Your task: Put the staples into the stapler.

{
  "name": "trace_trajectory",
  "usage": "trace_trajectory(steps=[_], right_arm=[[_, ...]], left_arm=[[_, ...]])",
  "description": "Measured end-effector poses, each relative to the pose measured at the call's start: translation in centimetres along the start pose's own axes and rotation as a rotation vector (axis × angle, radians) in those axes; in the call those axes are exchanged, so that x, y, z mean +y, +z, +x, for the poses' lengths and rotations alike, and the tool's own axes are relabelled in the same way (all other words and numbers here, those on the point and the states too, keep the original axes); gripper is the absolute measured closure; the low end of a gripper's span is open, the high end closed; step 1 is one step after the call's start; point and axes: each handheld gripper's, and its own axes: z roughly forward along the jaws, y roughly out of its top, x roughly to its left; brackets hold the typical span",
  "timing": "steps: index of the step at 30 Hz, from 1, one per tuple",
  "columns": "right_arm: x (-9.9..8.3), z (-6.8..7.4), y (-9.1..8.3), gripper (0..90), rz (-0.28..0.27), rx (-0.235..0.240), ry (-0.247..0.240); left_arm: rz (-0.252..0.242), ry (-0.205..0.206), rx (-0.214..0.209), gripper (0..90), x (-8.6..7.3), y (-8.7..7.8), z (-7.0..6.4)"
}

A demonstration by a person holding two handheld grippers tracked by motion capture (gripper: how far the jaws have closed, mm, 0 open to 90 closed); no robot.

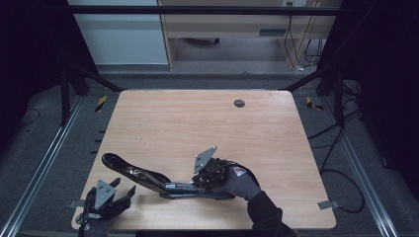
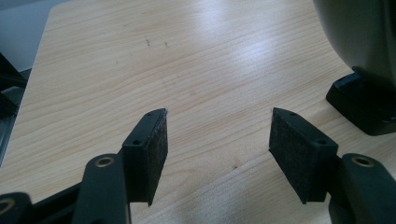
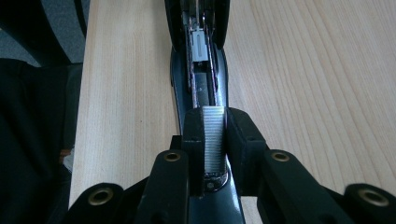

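Near the front edge of the surface (image 1: pixel 197 118), the right gripper (image 3: pixel 215 140) has its jaws clamped on a staple strip (image 3: pixel 215 137) above the opened stapler (image 1: pixel 163 180), which could slide untouched since the left gripper (image 2: pixel 217 135) idles with jaws apart.

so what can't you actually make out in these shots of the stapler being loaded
- Stapler front end: in the high view, hidden under the right gripper and gloved hand.
- Staple strip: in the right gripper view, its lower end is hidden between the pads, so its length is unclear.
- Stapler lid tip: cut off by the top edge of the right gripper view.
- Dark object: cut off at the right edge of the left gripper view.
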Motion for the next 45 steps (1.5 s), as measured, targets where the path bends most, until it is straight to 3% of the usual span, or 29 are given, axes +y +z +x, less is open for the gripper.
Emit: trace_trajectory(steps=[45], right_arm=[[-0.6, -0.4, 1.1, 78.2, 0.006, 0.04, 0.0]], left_arm=[[0.0, 0.0, -0.001, 36.8, 0.0, 0.0, -0.1]])
